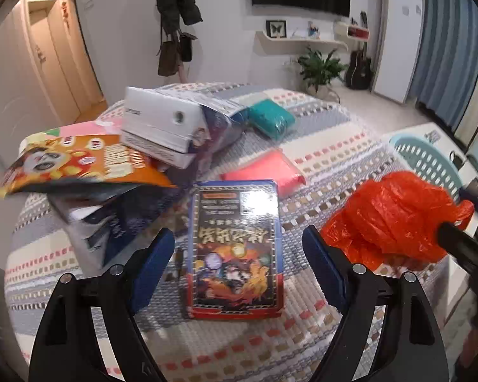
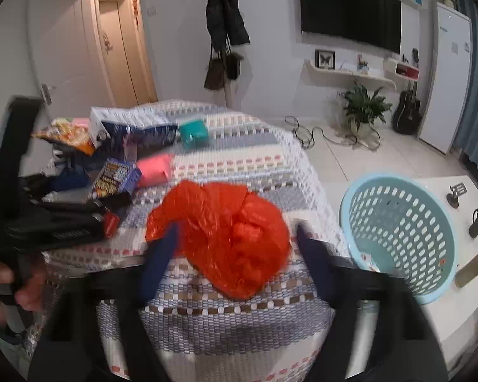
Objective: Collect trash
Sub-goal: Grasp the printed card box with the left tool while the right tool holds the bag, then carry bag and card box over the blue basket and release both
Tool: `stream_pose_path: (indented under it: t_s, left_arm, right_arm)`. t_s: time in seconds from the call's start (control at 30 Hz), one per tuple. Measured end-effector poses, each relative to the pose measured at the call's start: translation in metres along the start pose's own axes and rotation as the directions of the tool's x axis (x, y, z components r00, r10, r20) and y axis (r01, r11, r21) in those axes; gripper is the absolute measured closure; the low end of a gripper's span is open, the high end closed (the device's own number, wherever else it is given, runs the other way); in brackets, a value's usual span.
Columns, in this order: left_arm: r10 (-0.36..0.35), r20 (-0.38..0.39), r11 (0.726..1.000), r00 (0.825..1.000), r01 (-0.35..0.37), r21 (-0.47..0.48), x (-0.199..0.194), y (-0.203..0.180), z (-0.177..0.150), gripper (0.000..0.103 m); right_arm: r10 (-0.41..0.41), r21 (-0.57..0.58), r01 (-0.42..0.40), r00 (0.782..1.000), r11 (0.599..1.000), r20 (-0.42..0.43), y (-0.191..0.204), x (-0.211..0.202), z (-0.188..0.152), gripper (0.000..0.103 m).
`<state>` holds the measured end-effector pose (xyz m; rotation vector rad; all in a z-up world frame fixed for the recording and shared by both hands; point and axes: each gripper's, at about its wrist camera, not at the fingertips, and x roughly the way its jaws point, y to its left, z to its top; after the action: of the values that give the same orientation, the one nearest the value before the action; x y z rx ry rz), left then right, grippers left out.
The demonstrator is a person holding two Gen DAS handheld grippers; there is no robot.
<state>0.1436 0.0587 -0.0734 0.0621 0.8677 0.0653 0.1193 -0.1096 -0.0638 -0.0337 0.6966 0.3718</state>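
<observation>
From my remote seat, I see a bed [image 1: 318, 146] under a patterned cover filling both views, its near end strewn with trash. Off its right edge a pale blue basket [image 2: 401, 232] stands on a white surface beside a dark flask [image 2: 474, 264]. A crumpled red bag [image 2: 226, 235] lies on the cover near that edge; my right gripper [image 2: 235, 254] hangs over it with fingers spread wide, the bag between them, and through the blur I cannot tell whether a pad touches it. My left gripper [image 1: 239, 264] points down at a flat card pack [image 1: 235, 248] lying between its parted blue pads [image 1: 156, 264], which stand clear of it on either side. Beyond the pack, a white box [image 1: 162, 127] rests tilted on a heap of wrappers, an orange snack bag [image 1: 79, 165] jutting out at left. A pink packet [image 1: 271, 168] lies just past the pack, a teal packet [image 1: 271, 117] farther back. At the lower left of the right view, a hand [image 2: 3, 286] grips the left tool's handle.
</observation>
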Motion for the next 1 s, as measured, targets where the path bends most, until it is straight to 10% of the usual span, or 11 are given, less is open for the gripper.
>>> stream_pose_path:
  t_s: [0.4, 0.7, 1.0]
  left_arm:
    - [-0.071, -0.025, 0.995, 0.997, 0.069, -0.073, 0.009, 0.012, -0.012, 0.045]
    - [-0.179, 0.090, 0.981, 0.980, 0.184, -0.054, -0.033, -0.006, -0.005, 0.045]
    - [-0.282, 0.164, 0.960, 0.946, 0.277, 0.051, -0.053, -0.062, 0.047, 0.045]
  right_arm:
    - [0.064, -0.046, -0.070, 0.992, 0.996, -0.109, 0.007, 0.044, 0.008, 0.026]
    - [0.053, -0.010, -0.054, 0.997, 0.999, -0.059, -0.005, 0.032, 0.014, 0.082]
    - [-0.091, 0.100, 0.083, 0.993, 0.991, 0.080, -0.068, -0.011, 0.043, 0.085]
